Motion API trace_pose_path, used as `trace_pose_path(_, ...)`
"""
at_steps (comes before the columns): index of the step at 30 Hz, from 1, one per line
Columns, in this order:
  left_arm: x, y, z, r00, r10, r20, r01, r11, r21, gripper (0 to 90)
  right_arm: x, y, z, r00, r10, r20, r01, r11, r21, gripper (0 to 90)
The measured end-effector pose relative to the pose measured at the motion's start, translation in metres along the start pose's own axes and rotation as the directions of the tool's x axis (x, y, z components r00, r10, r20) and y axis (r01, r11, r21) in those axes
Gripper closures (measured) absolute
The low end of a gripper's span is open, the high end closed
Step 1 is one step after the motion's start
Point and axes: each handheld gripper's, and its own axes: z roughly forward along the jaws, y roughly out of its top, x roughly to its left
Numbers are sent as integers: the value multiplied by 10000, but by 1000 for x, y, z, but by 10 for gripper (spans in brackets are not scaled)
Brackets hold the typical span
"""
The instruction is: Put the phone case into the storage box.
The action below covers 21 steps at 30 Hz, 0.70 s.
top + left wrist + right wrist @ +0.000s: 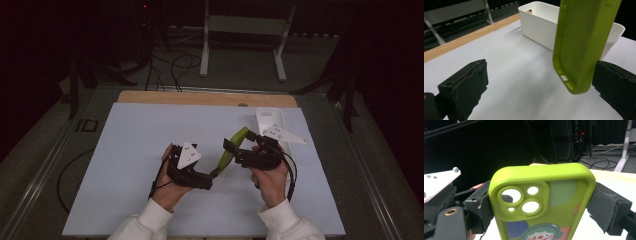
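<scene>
White rectangular plastic bin [537, 23], open-topped, standing on the pale grey table mat [140, 145] just beyond the tools, at their far right. Light wooden table edge strip [200, 98] along the mat's far side, well past the tools. White metal stand frame [245, 30] and black cables [175, 65] on the grey floor farther off.
</scene>
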Motion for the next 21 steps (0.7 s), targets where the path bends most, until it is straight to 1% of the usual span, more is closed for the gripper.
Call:
trace_pose_path(4,5,-2,-6,9998,-45,-191,44,10000,-72,9,-1,0,0,10000,56,75,-56,10000,-28,161)
trace_pose_path(6,8,-3,-9,9997,-102,-206,100,9999,-103,9,-2,0,1,9999,51,110,-51,10000,-40,162)
trace_pose_path(7,10,-4,-10,9995,-117,-285,114,9999,-110,9,-2,0,1,9999,48,128,-47,10000,-41,162)
trace_pose_path(12,17,-7,-17,9988,-245,-424,237,9995,-191,9,-3,0,1,9998,71,210,-69,9999,-75,162)
trace_pose_path(21,32,-17,-29,9950,-508,-858,488,9985,-255,7,-4,2,3,9992,86,383,-81,9999,-139,162)
